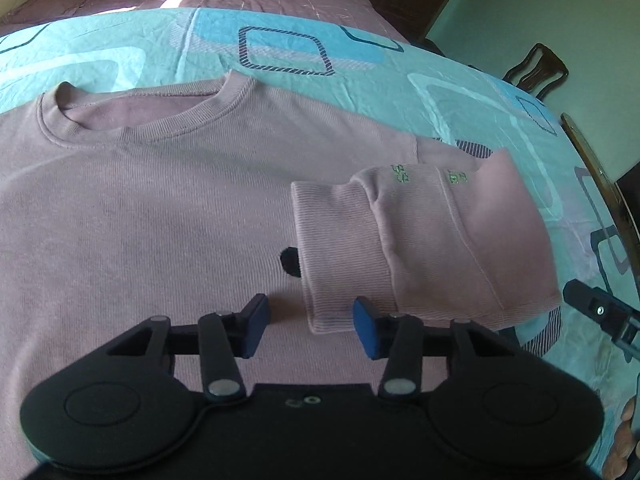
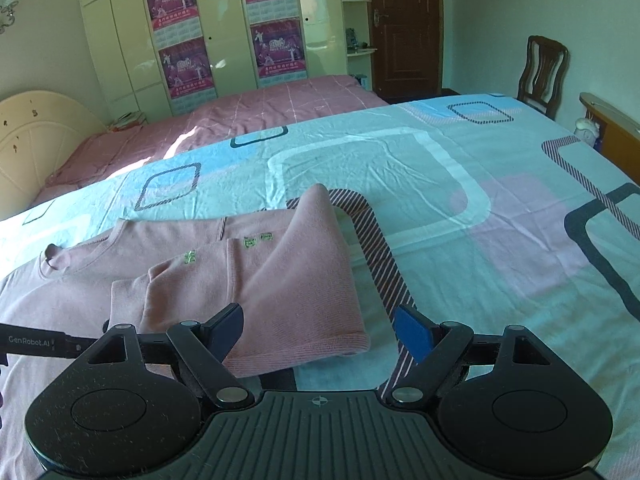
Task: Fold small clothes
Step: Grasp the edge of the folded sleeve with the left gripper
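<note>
We find a pink sweater lying flat, collar away from us, on a bed covered by a turquoise patterned sheet. Its right sleeve is folded inward across the chest, cuff resting on the body. Our left gripper hovers over the sweater beside that cuff, fingers spread wide and holding nothing. Our right gripper sits by the sleeve's outer edge, fingers likewise wide apart and empty.
</note>
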Tool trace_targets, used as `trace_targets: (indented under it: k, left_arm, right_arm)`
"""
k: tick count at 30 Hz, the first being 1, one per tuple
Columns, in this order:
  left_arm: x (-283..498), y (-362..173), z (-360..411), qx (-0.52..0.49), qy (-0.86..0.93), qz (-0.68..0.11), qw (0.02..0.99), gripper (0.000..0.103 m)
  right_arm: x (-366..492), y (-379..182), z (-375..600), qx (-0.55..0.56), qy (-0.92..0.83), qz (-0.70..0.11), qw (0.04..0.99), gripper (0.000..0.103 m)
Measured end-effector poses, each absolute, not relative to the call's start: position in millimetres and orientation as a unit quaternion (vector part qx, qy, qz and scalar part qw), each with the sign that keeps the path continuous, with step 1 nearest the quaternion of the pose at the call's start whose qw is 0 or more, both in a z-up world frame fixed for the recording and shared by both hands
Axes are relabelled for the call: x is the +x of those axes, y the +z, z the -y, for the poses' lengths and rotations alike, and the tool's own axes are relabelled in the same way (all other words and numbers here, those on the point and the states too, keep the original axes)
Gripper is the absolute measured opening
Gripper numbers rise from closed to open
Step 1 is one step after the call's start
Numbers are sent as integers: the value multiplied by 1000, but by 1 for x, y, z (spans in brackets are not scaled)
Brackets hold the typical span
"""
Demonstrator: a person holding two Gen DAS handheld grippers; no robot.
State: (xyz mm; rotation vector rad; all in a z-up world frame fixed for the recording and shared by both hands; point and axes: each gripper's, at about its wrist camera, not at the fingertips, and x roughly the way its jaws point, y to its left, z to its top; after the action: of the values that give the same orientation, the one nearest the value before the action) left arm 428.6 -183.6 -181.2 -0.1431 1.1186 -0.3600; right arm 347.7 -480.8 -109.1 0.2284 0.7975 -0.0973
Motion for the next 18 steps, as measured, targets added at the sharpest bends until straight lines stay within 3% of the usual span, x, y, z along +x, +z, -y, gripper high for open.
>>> trace_targets:
  k: [4,6,11,18]
  left_arm:
    - [430,-185,198,-68,-165,-514,839,44]
    - [430,-187,203,-74,-168,-510,840,30]
    - [431,-186,207,-80,-164,-496,849,8]
    - [428,-156,201,-101,-172,-445,873,7]
  right_arm:
    - [344,-117,488,123,-45,-395,909,82]
    - [342,-119,491,126,-46,-396,908,82]
    - [338,-118,496,133,-50,-394,908,82]
    - [335,-124,488,136,-41,-401,905,82]
